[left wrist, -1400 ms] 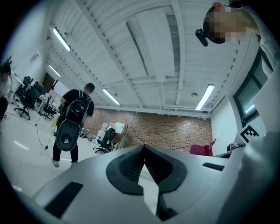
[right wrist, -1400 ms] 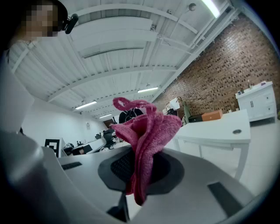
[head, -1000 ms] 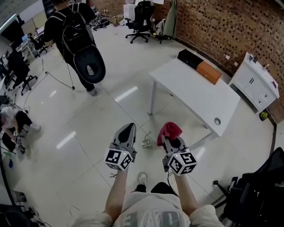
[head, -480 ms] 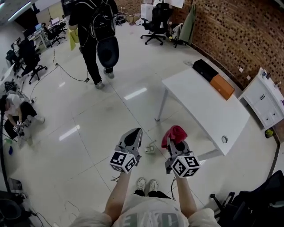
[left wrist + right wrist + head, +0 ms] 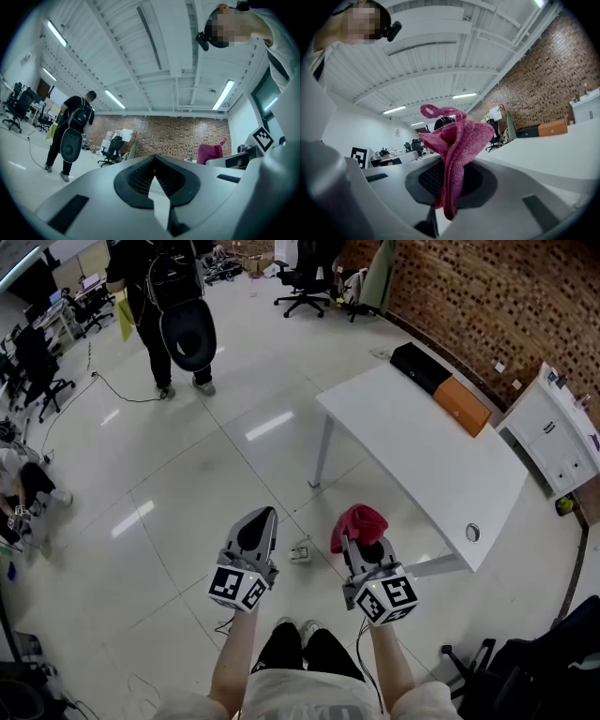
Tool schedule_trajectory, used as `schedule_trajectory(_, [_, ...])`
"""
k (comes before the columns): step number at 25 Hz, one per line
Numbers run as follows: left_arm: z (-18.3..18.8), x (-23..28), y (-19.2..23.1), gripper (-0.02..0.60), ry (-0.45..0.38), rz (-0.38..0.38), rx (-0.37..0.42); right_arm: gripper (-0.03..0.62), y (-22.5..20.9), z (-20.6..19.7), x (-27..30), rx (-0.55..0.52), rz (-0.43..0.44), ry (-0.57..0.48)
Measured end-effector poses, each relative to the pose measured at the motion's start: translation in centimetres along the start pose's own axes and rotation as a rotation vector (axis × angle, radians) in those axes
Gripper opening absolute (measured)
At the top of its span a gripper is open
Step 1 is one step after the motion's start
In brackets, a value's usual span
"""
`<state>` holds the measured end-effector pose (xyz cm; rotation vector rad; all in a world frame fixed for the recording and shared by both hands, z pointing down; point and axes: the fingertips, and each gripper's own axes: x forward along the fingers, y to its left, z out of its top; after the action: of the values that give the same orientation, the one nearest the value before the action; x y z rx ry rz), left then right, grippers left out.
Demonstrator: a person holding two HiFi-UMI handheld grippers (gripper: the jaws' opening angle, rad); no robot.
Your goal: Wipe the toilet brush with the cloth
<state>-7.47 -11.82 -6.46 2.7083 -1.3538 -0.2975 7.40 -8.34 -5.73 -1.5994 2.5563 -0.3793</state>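
A pink-red cloth is bunched in my right gripper, whose jaws are shut on it; in the right gripper view the cloth stands up from between the jaws. My left gripper is held beside it at the left, shut with nothing in it, and its closed jaws fill the left gripper view. Both grippers point roughly level, above the tiled floor. No toilet brush shows in any view.
A white table stands ahead to the right, with a black box and an orange box at its far edge. A person with a backpack walks at the far left. A small object lies on the floor.
Both grippers have sunk a little and shifted over the floor, cloth still held. The table now lies closer ahead. The walking person has moved farther away.
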Motion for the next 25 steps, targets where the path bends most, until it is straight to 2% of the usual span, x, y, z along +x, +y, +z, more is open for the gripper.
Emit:
schedule_trajectory(3, [-8.8, 1.4, 3.3, 0.005, -0.041, 0.002, 0.031, 0.032, -4.1, -7.9, 2.3, -0.029, 0.006, -0.059])
schedule_trajectory(9, [-35.0, 0.6, 12.0, 0.005, -0.022, 0.030, 0.031, 0.032, -15.0, -33.6, 7.0, -0.020, -0.055, -0.026])
schedule_trajectory(13, [-49.6, -0.4, 16.0, 0.005, -0.034, 0.017, 0.037, 0.032, -21.0, -48.0, 9.3, -0.062, -0.059, -0.021])
schedule_trajectory(16, [-57.5, -1.0, 17.0, 0.005, -0.028, -0.022, 0.031, 0.031, -23.9, -55.3, 10.8, -0.072, -0.057, -0.015])
schedule_trajectory(18, [-62.1, -1.7, 16.8, 0.005, 0.007, -0.056, 0.024, 0.031, -25.0, -59.7, 11.5, -0.082, -0.055, 0.018])
schedule_trajectory(22, [-70.5, -3.2, 15.4, 0.005, 0.093, -0.112, -0.001, 0.032, -26.3, -68.4, 12.4, -0.095, -0.021, 0.101])
schedule_trajectory(25, [-76.0, -4.6, 14.2, 0.005, 0.119, -0.119, -0.043, 0.032, -28.3, -74.8, 12.8, -0.101, -0.003, 0.134])
